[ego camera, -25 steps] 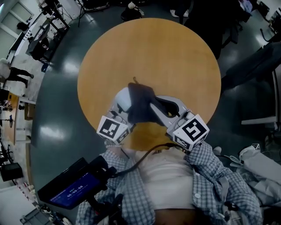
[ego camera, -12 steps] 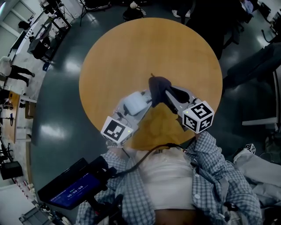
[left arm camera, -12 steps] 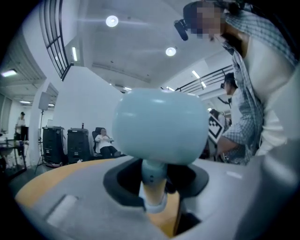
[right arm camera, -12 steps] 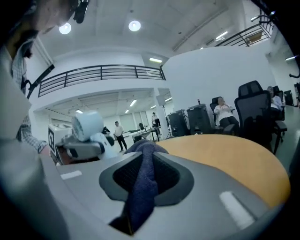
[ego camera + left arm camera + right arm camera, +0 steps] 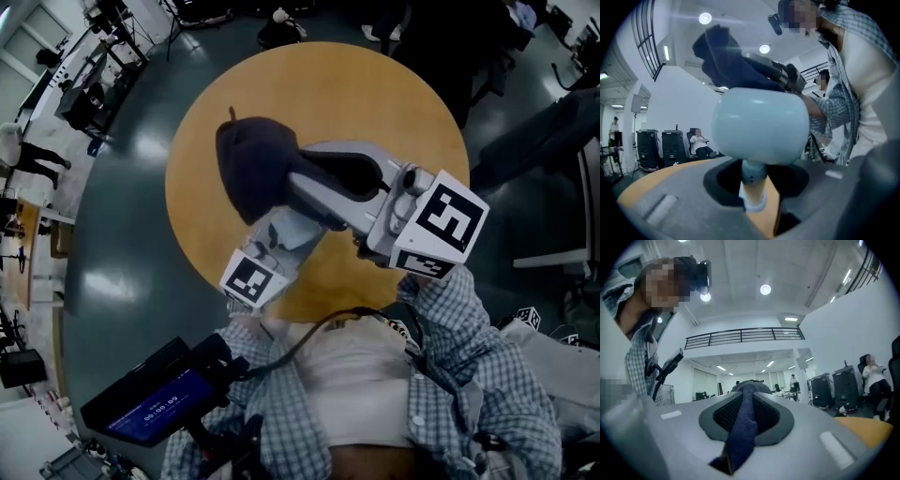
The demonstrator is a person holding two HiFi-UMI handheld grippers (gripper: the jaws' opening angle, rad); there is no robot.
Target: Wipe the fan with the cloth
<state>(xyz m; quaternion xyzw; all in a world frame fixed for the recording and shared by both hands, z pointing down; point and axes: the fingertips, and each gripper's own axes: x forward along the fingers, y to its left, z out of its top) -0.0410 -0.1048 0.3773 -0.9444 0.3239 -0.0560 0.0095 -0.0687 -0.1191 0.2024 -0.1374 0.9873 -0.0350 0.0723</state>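
My left gripper (image 5: 754, 187) is shut on the stem of a small pale-blue fan (image 5: 759, 124), whose rounded head stands upright just above the jaws. The dark blue cloth (image 5: 743, 427) is pinched between the jaws of my right gripper (image 5: 745, 413). From above, the right gripper (image 5: 305, 178) is lifted high over the round wooden table (image 5: 375, 94), and the bunched cloth (image 5: 253, 164) hangs from its tips. The left gripper (image 5: 281, 232) lies underneath it, and the fan is mostly hidden there. From the left gripper's side the cloth (image 5: 726, 56) hovers above the fan's head, apart from it.
A dark tablet-like device (image 5: 155, 398) hangs by the person's left side. Chairs, desks and people stand round the table on the grey floor. A seated person (image 5: 698, 143) and black cases (image 5: 661, 145) are far behind the table.
The cloth came off the fan. The right gripper has risen towards the camera with it and swung left, now covering the fan. The left gripper has shifted only slightly.
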